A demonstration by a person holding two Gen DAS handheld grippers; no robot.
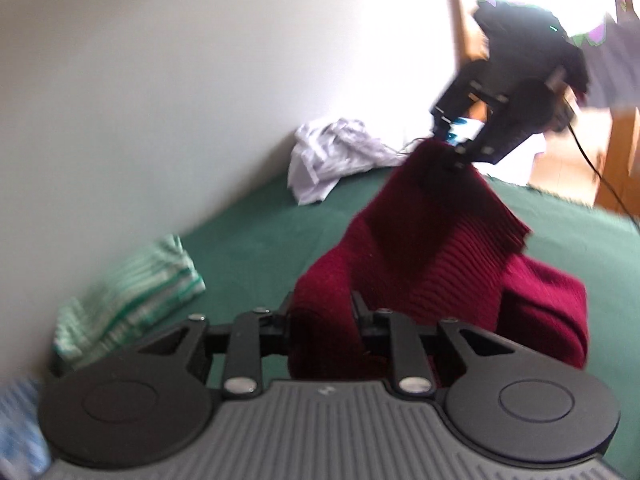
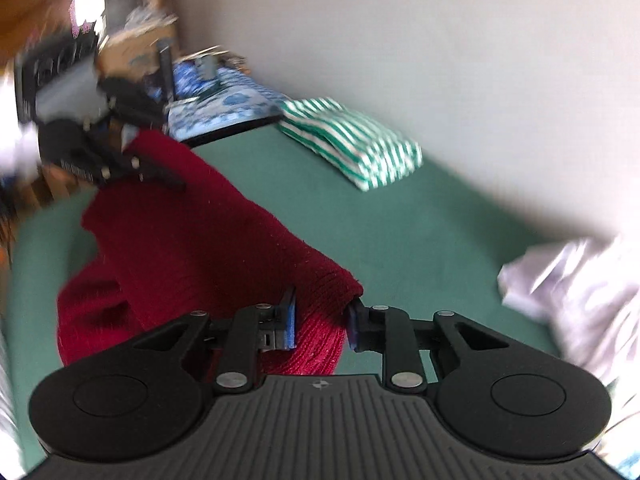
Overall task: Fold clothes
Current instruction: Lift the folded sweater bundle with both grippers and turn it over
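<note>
One wide green surface (image 1: pixel 256 232) fills the scene and meets a pale wall (image 1: pixel 160 80). Above it hangs a dark red knitted garment (image 1: pixel 432 256), stretched between both tools and lifted off the green. On the green near the wall lie a crumpled white cloth (image 1: pixel 332 160) and a folded green-and-white striped cloth (image 2: pixel 356 148). Each claw is clamped on red knit: the left gripper (image 1: pixel 320 320) on one end, the right gripper (image 2: pixel 320 320) on the ribbed end.
</note>
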